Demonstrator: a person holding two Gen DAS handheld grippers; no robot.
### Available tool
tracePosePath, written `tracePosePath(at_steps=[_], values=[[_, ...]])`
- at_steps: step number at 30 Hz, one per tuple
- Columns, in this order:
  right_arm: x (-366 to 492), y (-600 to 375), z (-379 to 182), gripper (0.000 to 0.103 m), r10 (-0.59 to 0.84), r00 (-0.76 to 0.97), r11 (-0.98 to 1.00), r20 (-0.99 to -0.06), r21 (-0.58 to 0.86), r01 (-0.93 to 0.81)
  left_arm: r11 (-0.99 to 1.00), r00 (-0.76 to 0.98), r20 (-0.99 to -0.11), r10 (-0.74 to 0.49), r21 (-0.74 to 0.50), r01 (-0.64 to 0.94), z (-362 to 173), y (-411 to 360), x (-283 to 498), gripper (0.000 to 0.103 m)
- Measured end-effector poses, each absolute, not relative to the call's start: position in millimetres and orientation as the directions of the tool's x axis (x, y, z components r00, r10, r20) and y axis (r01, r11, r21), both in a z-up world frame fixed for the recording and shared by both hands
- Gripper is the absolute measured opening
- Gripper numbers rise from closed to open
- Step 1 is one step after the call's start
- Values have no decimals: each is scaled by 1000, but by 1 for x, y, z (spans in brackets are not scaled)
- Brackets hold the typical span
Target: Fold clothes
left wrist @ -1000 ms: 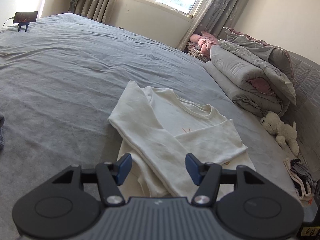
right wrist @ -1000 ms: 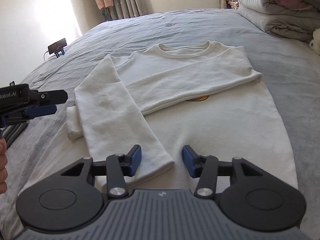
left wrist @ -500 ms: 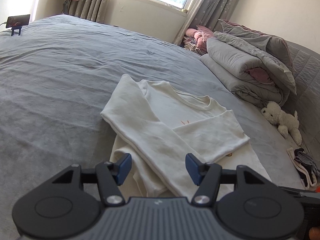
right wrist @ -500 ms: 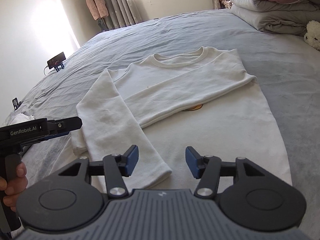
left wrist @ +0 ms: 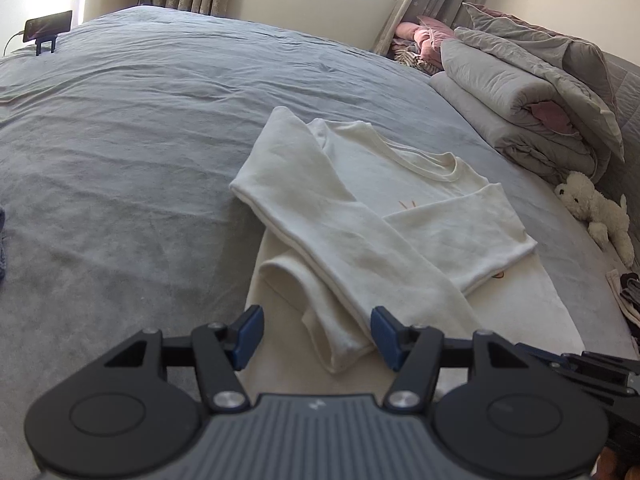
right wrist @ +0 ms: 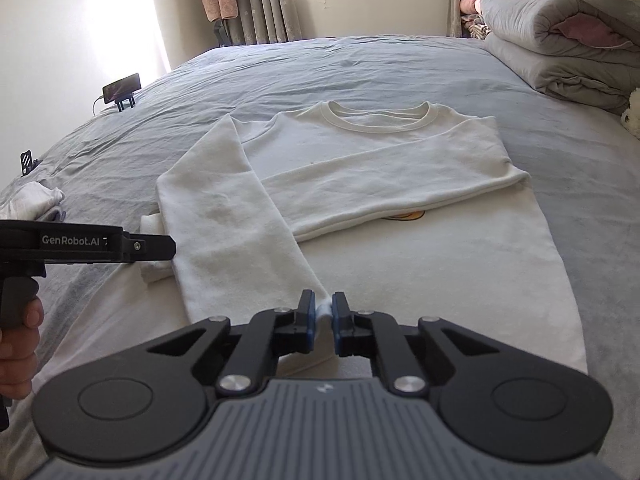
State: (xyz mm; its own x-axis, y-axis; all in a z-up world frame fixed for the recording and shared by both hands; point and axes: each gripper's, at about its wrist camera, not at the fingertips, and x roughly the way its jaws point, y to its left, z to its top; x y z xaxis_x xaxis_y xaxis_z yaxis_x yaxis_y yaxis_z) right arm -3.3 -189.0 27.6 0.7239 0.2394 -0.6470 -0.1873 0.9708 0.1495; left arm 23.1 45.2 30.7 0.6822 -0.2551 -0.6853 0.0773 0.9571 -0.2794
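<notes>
A white long-sleeved sweatshirt [right wrist: 400, 160] [left wrist: 400, 184] lies flat on the grey bed, both sleeves folded across its chest. My right gripper [right wrist: 323, 312] is shut on the cuff end of the sleeve [right wrist: 224, 224] that runs down the garment's left side. My left gripper [left wrist: 316, 332] is open just above the same sleeve's cuff area and the bunched fabric beside it, with nothing between its pads. Seen from the right wrist view, the left gripper [right wrist: 160, 246] sits at the garment's left edge, held by a hand [right wrist: 16, 344].
The grey bedsheet [left wrist: 120, 140] stretches far to the left and back. Folded grey quilts [left wrist: 528, 96] and a white plush toy [left wrist: 596, 212] lie along the right. A phone on a stand [left wrist: 46, 28] sits at the far left, and a small white cloth [right wrist: 32, 200] lies near the left edge.
My right gripper has closed on the sleeve's cuff end; it was open over it before. My left gripper has come lower and closer to the sleeve, still open.
</notes>
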Motion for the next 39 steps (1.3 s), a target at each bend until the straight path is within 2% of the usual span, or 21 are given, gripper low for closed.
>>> tracePosePath(at_steps=[10,14,17,24,28,35,39], values=[[-8,-204,53,8,210,784,977,-584,160,-143,969,682,-697,-223,-232,80,31,41,23,61],[-9,-223,65,7,169,819,977,-548,202,-67,987,687,-711,-152,-148,64,27,37,23,61],[-9,-240,72,7,153,834,969,-530,247,-21,986,682,-716,-150,-156,52,24,41,25,61],[-11,-279,74,7,107,834,929,-541,353,110,988,681,-718,-144,-149,51,24,40,25,61],[-8,-295,65,7,98,806,896,-584,404,184,987,676,-723,-144,-156,44,24,43,25,61],[-12,-303,63,7,4,801,887,-599,371,274,987,671,-728,-143,-159,37,25,44,26,61],[-9,-310,54,7,22,782,873,-622,394,289,986,667,-731,-144,-163,34,25,45,26,61]])
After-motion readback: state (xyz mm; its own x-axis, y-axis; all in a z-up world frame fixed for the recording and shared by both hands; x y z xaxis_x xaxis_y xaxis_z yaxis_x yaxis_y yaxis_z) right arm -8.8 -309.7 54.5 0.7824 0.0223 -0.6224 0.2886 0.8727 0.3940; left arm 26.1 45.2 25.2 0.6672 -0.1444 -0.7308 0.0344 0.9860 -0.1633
